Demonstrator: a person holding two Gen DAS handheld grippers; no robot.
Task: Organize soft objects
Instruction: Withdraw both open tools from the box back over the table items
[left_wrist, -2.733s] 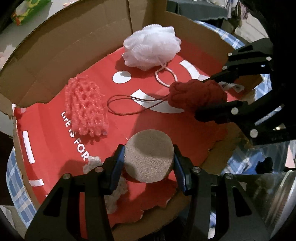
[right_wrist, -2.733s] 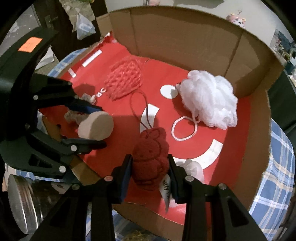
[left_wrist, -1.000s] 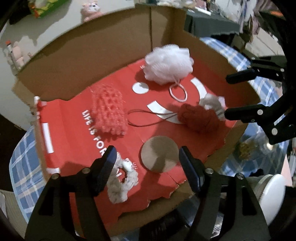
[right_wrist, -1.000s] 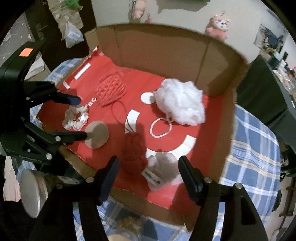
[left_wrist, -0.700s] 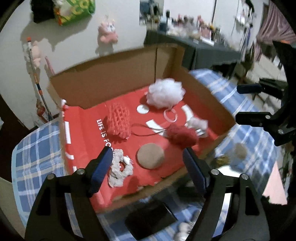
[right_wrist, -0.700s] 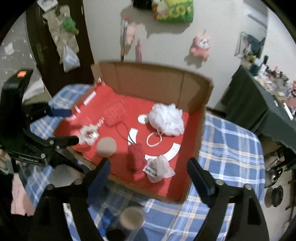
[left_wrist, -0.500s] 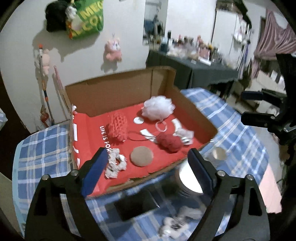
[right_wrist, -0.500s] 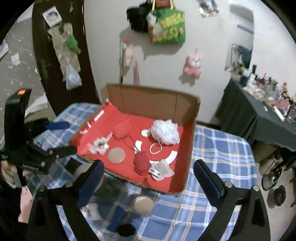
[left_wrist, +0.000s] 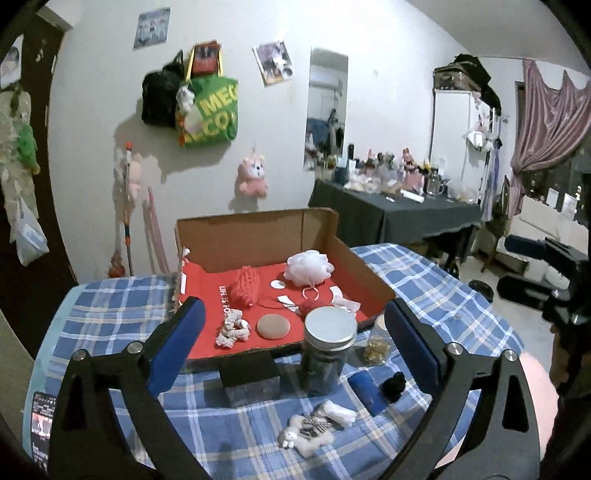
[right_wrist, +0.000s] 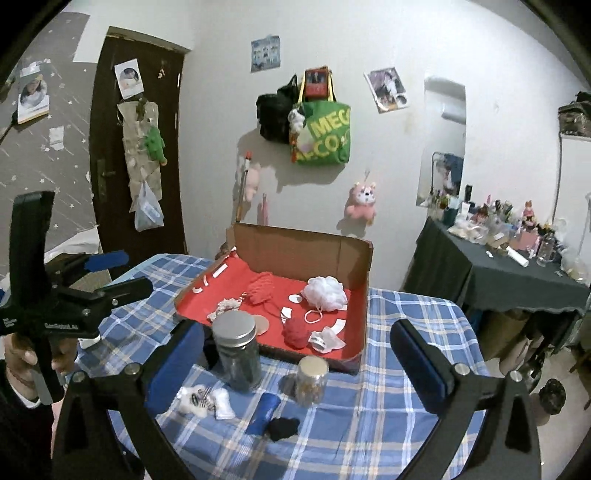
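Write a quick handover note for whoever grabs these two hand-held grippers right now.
Left hand-held gripper: open, empty, held above the table.
Right hand-held gripper: open, empty, also held back.
In the cardboard box: white mesh puff, red mesh piece, dark red knit ball, round tan sponge, white scrunchie, white tagged cloth.
Done: six soft items lie in the box.
Left, probably: white fluffy item and small black soft item on the checked tablecloth, beside the two jars.
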